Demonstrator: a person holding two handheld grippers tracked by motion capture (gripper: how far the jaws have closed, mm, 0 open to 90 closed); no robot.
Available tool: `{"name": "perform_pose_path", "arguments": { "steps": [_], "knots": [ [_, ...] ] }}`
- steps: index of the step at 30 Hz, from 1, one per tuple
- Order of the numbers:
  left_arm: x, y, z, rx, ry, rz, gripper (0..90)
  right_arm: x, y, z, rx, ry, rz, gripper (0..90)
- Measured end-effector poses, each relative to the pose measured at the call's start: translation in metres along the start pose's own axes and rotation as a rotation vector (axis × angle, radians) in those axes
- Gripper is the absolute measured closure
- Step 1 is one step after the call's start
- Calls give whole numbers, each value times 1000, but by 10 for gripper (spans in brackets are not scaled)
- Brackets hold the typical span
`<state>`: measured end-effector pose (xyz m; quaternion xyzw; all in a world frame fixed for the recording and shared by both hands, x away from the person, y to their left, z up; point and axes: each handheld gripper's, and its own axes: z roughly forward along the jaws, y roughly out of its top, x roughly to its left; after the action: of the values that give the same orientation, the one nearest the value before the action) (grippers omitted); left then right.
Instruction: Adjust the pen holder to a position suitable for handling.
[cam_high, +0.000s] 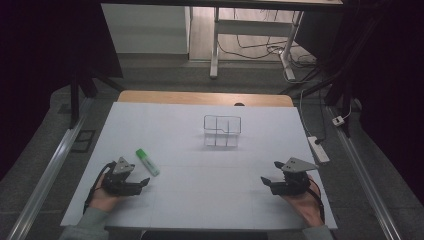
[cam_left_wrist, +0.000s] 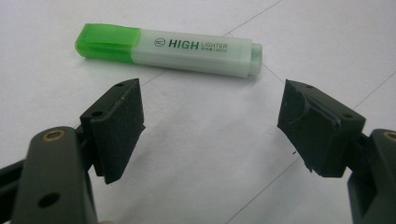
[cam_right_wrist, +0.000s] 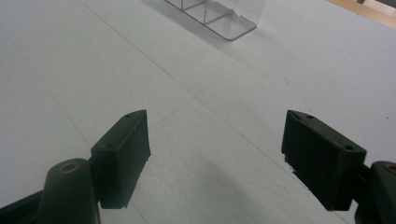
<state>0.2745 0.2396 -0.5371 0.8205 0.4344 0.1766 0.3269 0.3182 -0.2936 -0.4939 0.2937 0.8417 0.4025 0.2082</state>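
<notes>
A green-capped highlighter (cam_high: 148, 162) lies flat on the white table sheet (cam_high: 200, 150), just ahead of my left gripper (cam_high: 144, 182). In the left gripper view the highlighter (cam_left_wrist: 168, 49) lies crosswise beyond the jaws, and the left gripper (cam_left_wrist: 211, 126) is open with nothing between its pads. A clear plastic organiser (cam_high: 222, 131) with compartments stands upright in the middle of the sheet. My right gripper (cam_high: 266, 181) rests near the front right, open and empty. In the right gripper view the organiser (cam_right_wrist: 219, 16) sits far ahead of the right gripper (cam_right_wrist: 215, 149).
The wooden table edge (cam_high: 205, 98) shows past the sheet's far side. A white power strip (cam_high: 318, 149) and cable lie off the table's right edge. Metal rails (cam_high: 45, 180) run along both sides, and a desk frame (cam_high: 215, 45) stands behind.
</notes>
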Motion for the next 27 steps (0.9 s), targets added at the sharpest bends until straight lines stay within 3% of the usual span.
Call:
{"name": "perform_pose_path", "arguments": {
  "steps": [21, 27],
  "knots": [
    [-3, -1, -1, -2, -6, -1, 228, -1, -2, 7, 41, 13, 9, 261],
    [-1, 0, 0, -1, -4, -7, 228, -3, -4, 8, 30, 26, 30, 268]
  ]
}}
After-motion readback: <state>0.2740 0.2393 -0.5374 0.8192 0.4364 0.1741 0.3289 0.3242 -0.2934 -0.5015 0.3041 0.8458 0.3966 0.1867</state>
